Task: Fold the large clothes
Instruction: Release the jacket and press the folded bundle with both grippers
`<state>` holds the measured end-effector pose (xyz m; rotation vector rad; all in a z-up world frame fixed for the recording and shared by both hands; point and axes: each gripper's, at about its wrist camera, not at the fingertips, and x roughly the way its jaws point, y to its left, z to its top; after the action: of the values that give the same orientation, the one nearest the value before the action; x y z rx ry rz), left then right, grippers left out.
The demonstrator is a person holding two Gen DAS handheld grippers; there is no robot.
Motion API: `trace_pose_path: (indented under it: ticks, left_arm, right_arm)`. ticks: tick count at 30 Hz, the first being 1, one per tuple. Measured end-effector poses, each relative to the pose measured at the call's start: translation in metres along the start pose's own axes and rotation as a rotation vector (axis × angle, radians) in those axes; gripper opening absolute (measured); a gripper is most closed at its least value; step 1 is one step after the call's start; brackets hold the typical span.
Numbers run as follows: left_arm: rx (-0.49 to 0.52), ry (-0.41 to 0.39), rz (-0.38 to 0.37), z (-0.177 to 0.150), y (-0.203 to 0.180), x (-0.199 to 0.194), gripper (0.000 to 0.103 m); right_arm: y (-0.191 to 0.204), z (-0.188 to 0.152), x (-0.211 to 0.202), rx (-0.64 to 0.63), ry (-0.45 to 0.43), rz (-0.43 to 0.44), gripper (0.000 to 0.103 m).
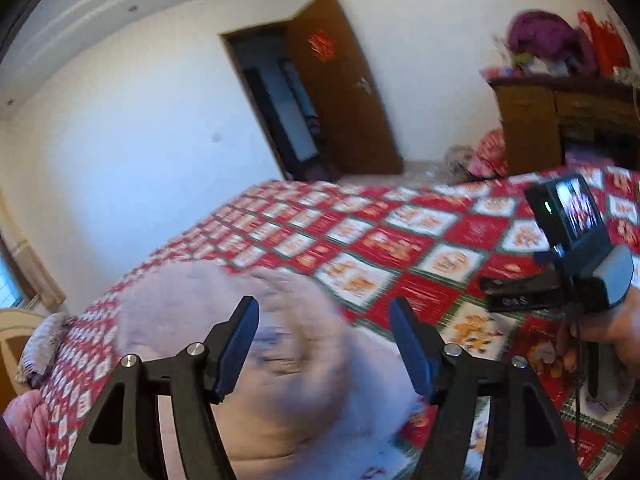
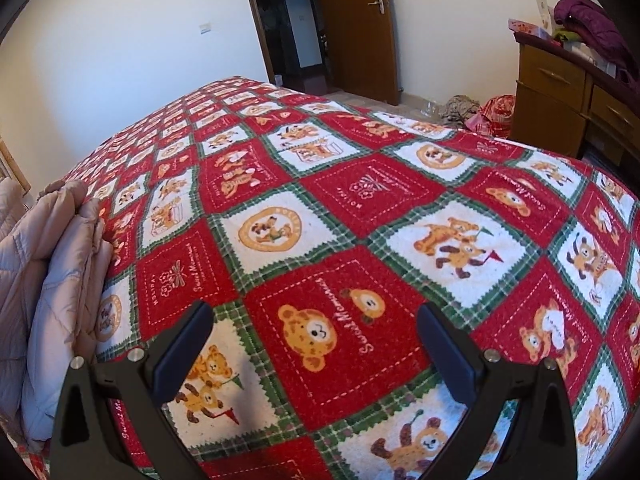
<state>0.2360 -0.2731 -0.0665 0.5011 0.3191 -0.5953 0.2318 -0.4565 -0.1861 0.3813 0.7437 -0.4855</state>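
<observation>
A pale pink quilted coat (image 1: pixel 180 312) lies blurred on the bed, just below and in front of my left gripper (image 1: pixel 324 340). That gripper is open; its pads do not press on the fabric. In the right wrist view the same coat (image 2: pixel 60 256) sits bunched at the left edge of the bed. My right gripper (image 2: pixel 318 332) hangs open over the bare bedspread (image 2: pixel 360 208) with nothing between its fingers. The left wrist view also catches the right tool's camera unit (image 1: pixel 572 216), held in a hand (image 1: pixel 612 332) at the far right.
The bed carries a red, white and green bear-patterned spread (image 1: pixel 400 240). Beyond it stands an open wooden door (image 2: pixel 356 28). A wooden dresser (image 2: pixel 560 92) with a purple coat (image 2: pixel 592 28) on top stands at the right. Bags (image 2: pixel 492 116) lie on the floor.
</observation>
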Motion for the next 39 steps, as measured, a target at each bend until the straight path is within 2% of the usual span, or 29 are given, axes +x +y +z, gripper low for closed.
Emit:
trace_pose_path:
  ticks: [3, 4, 6, 9, 12, 14, 17, 21, 24, 25, 27, 28, 30, 32, 39]
  left_arm:
    - [-0.089, -0.009, 0.132, -0.009, 0.055, -0.005, 0.086]
    - [-0.132, 0.004, 0.205, -0.017, 0.083, -0.002, 0.088]
    - [-0.239, 0.09, 0.347, -0.037, 0.138, 0.016, 0.089]
    - [-0.425, 0.203, 0.455, -0.069, 0.207, 0.049, 0.089]
    - [-0.518, 0.252, 0.485, -0.088, 0.24, 0.081, 0.089]
    - [-0.548, 0.273, 0.477, -0.093, 0.247, 0.097, 0.089]
    - [-0.544, 0.245, 0.403, -0.088, 0.229, 0.114, 0.089]
    - [-0.398, 0.209, 0.317, -0.071, 0.168, 0.137, 0.089]
    - [-0.281, 0.171, 0.26, -0.063, 0.131, 0.143, 0.089]
    - [-0.258, 0.172, 0.267, -0.062, 0.125, 0.144, 0.089]
    - [-0.253, 0.184, 0.283, -0.064, 0.124, 0.149, 0.091]
    - [-0.281, 0.189, 0.27, -0.066, 0.129, 0.151, 0.097]
    - [-0.405, 0.191, 0.208, -0.074, 0.15, 0.156, 0.102]
    - [-0.494, 0.199, 0.135, -0.081, 0.161, 0.164, 0.102]
    - [-0.495, 0.21, 0.142, -0.087, 0.15, 0.178, 0.102]
  right_arm:
    - [0.003, 0.0, 0.0, -0.019, -0.002, -0.001, 0.103]
    - [0.004, 0.001, -0.001, -0.028, -0.005, -0.003, 0.103]
    - [0.009, 0.002, -0.004, -0.053, -0.017, -0.013, 0.091]
    - [0.021, 0.012, -0.005, -0.049, 0.01, 0.027, 0.075]
    - [0.057, 0.032, -0.015, -0.09, -0.005, 0.066, 0.073]
    - [0.086, 0.049, -0.025, -0.114, -0.022, 0.105, 0.072]
    - [0.136, 0.076, -0.041, -0.153, -0.065, 0.156, 0.066]
    - [0.2, 0.098, -0.056, -0.192, -0.101, 0.248, 0.057]
    - [0.235, 0.104, -0.044, -0.18, -0.079, 0.297, 0.052]
    - [0.242, 0.103, -0.035, -0.172, -0.065, 0.312, 0.049]
    - [0.246, 0.098, -0.015, -0.176, -0.057, 0.278, 0.042]
    - [0.242, 0.093, -0.001, -0.158, -0.047, 0.263, 0.042]
    - [0.23, 0.08, 0.03, -0.147, -0.003, 0.224, 0.042]
    - [0.218, 0.071, 0.049, -0.113, 0.025, 0.225, 0.042]
    - [0.216, 0.059, 0.067, -0.137, 0.006, 0.199, 0.042]
